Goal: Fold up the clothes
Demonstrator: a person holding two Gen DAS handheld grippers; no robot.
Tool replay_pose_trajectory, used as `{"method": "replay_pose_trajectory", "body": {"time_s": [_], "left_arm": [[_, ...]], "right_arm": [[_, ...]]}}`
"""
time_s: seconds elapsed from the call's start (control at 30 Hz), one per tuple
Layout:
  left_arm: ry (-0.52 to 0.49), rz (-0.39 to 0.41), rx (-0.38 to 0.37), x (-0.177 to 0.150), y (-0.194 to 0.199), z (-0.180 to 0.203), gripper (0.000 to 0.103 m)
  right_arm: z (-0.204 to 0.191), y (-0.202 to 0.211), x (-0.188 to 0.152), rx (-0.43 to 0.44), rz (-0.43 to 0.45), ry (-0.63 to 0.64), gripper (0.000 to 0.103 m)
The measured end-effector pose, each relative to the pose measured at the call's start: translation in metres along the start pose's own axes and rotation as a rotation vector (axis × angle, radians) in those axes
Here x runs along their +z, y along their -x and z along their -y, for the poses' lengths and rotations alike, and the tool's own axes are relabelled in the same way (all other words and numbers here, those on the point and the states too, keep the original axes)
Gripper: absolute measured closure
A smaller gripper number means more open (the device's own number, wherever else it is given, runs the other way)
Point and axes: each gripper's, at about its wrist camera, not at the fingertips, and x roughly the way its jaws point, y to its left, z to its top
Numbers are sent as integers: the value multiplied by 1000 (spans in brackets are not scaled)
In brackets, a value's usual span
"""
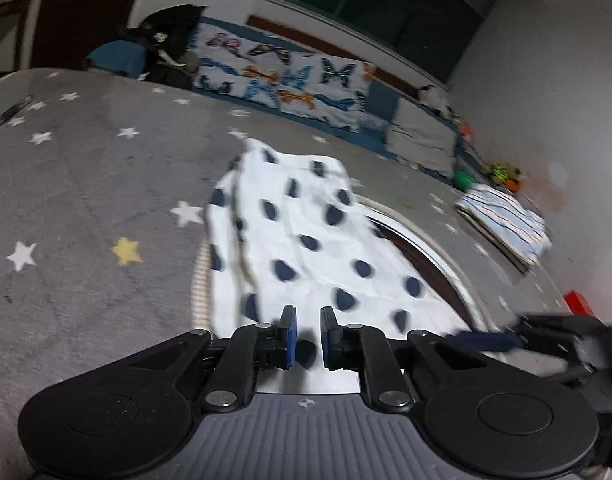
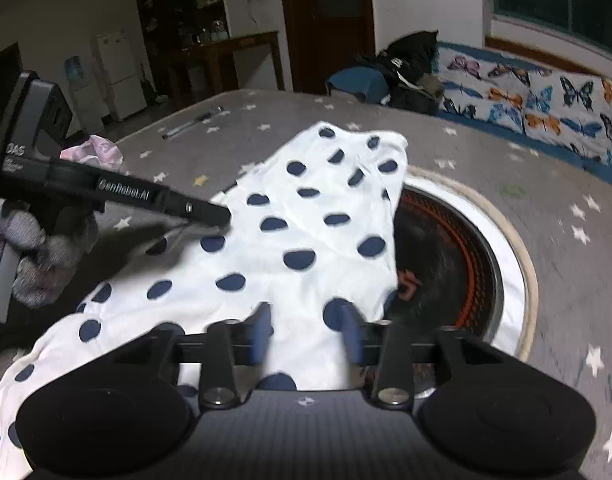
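Directly ahead, polka-dot garment [image 2: 306, 240] under the spread right hand-held gripper [image 2: 306, 336], left hand-held gripper [image 1: 306, 338] narrowly parted above its edge.

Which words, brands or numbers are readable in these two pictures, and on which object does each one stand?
"GenRobot.AI": white letters on the side of the left gripper, right wrist view.
"DAS": white letters, cut off, further back on that device; smaller script under it is unreadable.
Orange mark on the round dark disc: too blurred.
Left wrist view: none.

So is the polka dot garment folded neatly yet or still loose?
Still loose. The polka dot garment lies rumpled and partly doubled over on the star-patterned cover, its edges uneven, draping over the round inset.
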Motion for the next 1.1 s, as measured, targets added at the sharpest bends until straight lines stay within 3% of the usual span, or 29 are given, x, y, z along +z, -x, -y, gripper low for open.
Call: {"method": "replay_pose_trajectory", "body": {"time_s": [0.2,0.33,0.57,0.7,0.8,1.1], "left_arm": [[-87,-30,45,-12,0,4,89],[-118,-24,11,-20,16,13,88],[-258,-60,-31,-53,40,39,88],[-325,-34,26,-68,52,38,88],[-327,-12,76,-71,60,32,88],[-316,18,117,-72,77,24,88]], "right_arm": [[-5,-11,1,-9,-42,22,59],[-17,4,0,20,-32,61,52],[-50,17,-10,91,-52,137,48],[-70,20,-21,122,-77,201,47],[-78,22,-28,109,-93,236,47],[-87,38,-27,116,-57,211,46]]}}
